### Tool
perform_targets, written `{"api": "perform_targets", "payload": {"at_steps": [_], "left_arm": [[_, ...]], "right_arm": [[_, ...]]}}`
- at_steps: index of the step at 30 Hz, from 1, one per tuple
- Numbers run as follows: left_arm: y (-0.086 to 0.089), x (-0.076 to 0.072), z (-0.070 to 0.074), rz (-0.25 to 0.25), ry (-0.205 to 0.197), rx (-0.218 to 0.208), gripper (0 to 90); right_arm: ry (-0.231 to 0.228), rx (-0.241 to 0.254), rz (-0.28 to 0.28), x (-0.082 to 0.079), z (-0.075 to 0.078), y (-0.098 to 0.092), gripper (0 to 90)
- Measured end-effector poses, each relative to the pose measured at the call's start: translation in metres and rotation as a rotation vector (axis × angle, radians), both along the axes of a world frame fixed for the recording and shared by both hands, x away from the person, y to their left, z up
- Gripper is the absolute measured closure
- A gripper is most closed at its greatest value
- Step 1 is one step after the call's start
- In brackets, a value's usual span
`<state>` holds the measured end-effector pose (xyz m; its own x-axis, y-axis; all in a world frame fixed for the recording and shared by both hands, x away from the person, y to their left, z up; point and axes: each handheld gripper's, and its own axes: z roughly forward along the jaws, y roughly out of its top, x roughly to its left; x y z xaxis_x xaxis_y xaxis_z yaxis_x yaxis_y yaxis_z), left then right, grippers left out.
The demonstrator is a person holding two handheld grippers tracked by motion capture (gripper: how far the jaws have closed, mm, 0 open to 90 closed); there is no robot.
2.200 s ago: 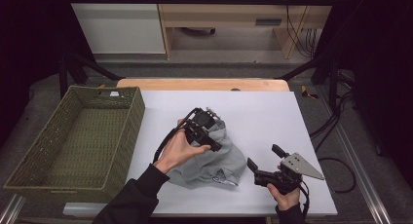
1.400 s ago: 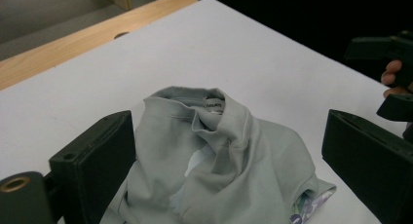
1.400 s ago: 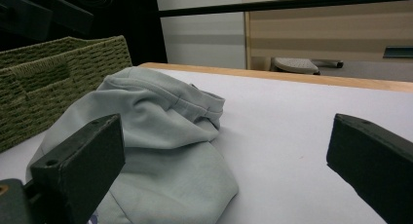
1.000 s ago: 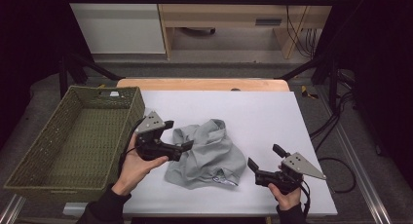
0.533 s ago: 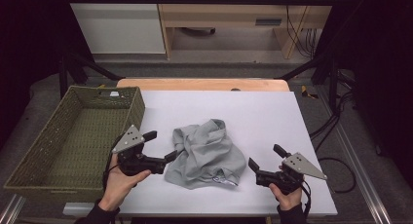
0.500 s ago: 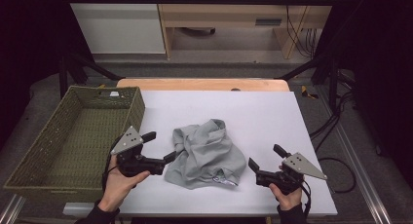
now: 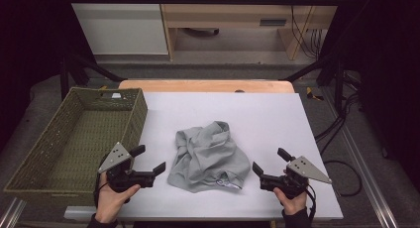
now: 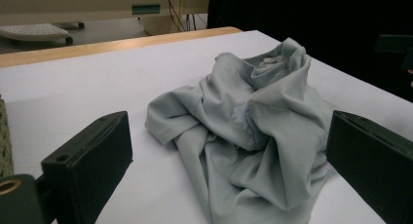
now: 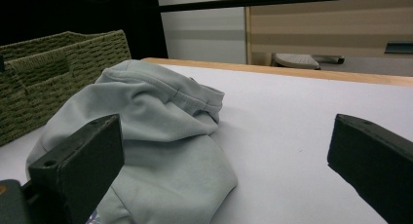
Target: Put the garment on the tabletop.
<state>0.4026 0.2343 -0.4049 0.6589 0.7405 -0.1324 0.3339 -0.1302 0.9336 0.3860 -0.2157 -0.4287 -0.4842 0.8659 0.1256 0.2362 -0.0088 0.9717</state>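
Crumpled garment mid-table, a gripper at rest on either side.

Woven basket (image 7: 74, 139) along the left edge of the white table (image 7: 257, 114). Left gripper (image 7: 148, 161) near edge, jaws spread wide, holding nothing. Grey garment (image 7: 208, 156) bunched at centre, between both grippers. Right gripper (image 7: 272, 161) near right, jaws wide apart, holding nothing.

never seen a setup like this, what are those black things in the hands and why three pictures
A person at a white table holds a hand-operated two-jaw clamp in each hand: the left gripper and the right gripper. Both stand open and hold nothing. One picture comes from a fixed camera overhead. The other two come from cameras riding on each gripper, looking out between its black jaws. A crumpled grey garment lies between the grippers, touching neither. A woven basket sits at the table's left edge.
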Motion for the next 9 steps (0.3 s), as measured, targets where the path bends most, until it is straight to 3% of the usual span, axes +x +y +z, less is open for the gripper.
{"api": "perform_targets", "payload": {"at_steps": [9], "left_arm": [[0.0047, -0.0029, -0.0012, 0.008, 0.005, -0.012, 2.7]], "right_arm": [[0.004, 0.009, -0.005, -0.0013, 0.0002, -0.0032, 0.4]]}}
